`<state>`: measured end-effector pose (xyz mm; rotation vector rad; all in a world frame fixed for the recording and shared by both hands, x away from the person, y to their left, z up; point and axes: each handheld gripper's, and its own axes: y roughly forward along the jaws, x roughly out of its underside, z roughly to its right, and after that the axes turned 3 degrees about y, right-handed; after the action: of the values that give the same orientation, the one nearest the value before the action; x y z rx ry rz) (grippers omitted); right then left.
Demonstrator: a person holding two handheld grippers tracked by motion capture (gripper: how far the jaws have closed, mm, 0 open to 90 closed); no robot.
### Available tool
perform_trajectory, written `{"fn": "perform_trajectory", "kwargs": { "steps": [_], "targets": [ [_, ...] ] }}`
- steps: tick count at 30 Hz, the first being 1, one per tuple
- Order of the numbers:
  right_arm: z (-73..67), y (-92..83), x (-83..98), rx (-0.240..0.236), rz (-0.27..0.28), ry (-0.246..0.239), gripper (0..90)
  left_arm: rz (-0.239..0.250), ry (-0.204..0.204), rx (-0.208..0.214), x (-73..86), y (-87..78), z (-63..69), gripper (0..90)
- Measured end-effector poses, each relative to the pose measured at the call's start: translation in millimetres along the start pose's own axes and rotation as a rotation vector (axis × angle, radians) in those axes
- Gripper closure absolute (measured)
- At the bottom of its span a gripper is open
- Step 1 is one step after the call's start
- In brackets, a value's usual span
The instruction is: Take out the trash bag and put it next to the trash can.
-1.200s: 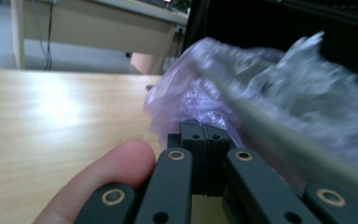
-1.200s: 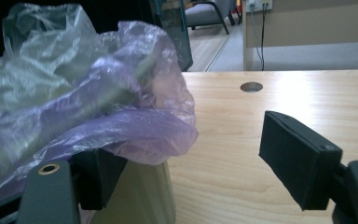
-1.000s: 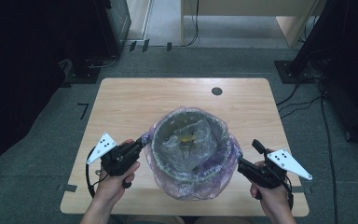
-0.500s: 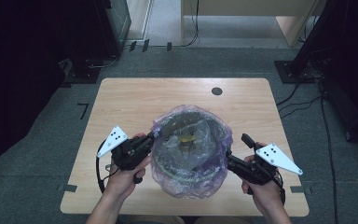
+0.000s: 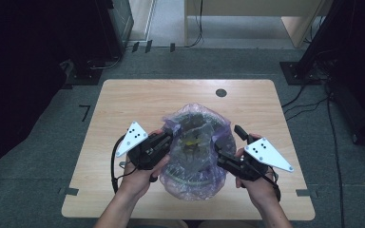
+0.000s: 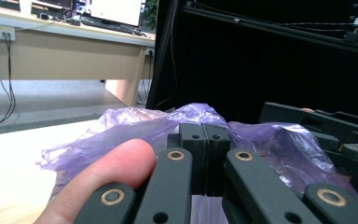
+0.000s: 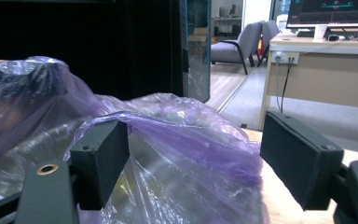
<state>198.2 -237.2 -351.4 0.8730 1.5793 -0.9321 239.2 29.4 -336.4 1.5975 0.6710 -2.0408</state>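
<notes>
A thin purple plastic bag lines a round dark bin at the middle of the wooden table; yellowish bits show through the film. My left gripper is at the bag's left edge, its jaws pressed together with bunched purple film right at their tips. In the left gripper view, the left gripper is flanked by a thumb. My right gripper is at the bag's right edge. In its own view, the right gripper stands open with a fold of the bag between the pads.
A black round grommet sits near the table's far edge. Dark cabinets stand off the left and right sides, a light wooden desk beyond. The other gripper's black body lies across the bag.
Both hands have moved inward to the bag's sides. The bag's rim is gathered up and narrower over the bin. The left jaws are now at the film's edge.
</notes>
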Motion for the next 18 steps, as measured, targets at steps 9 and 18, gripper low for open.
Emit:
{"fn": "perform_trajectory", "kwargs": {
  "steps": [9,18],
  "targets": [
    [-10.6,5.8,-13.6,-0.02,0.057,0.002,22.7,0.036,0.01,0.035,-10.2,7.0,11.9,90.0],
    [-28.1,13.1,-15.4,-0.077,0.054,-0.089,22.5,0.034,0.005,0.08,-12.0,12.5,19.1,90.0]
  ]
}}
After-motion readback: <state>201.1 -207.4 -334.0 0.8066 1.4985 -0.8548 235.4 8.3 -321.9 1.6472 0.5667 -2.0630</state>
